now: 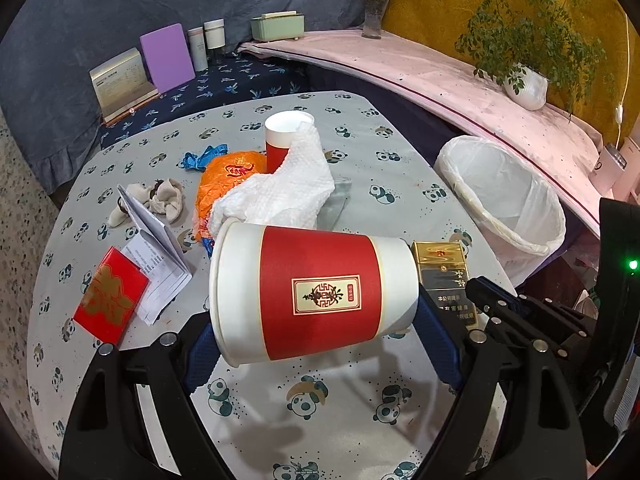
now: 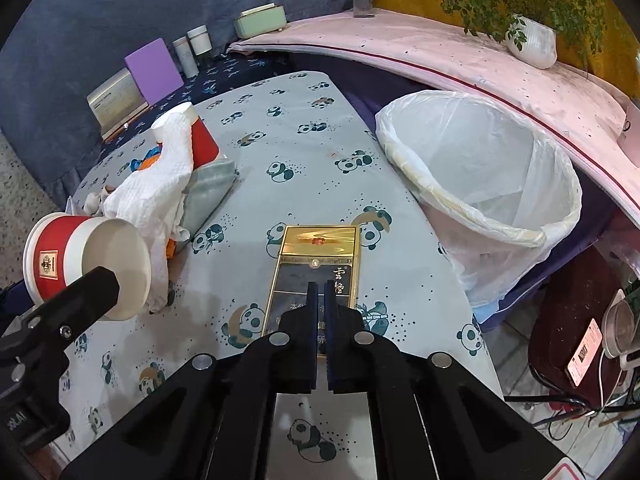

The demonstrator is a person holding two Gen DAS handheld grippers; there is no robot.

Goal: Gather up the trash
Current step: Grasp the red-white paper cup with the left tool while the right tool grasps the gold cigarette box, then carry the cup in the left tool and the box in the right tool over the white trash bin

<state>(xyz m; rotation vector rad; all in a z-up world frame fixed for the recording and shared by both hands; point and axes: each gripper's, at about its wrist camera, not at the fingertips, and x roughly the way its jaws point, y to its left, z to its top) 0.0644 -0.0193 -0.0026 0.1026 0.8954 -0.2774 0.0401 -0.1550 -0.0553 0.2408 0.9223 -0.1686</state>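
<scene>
My left gripper is shut on a red and white paper cup, held sideways above the panda tablecloth; the cup also shows in the right wrist view. My right gripper is shut and empty, just above a gold and black cigarette pack lying on the table. A second red cup stands upright behind a crumpled white paper towel. A white-lined trash bin stands off the table's right edge.
An orange bag, a red envelope, folded paper and a crumpled tissue lie at the table's left. Boxes and jars stand behind. A potted plant sits on the pink ledge.
</scene>
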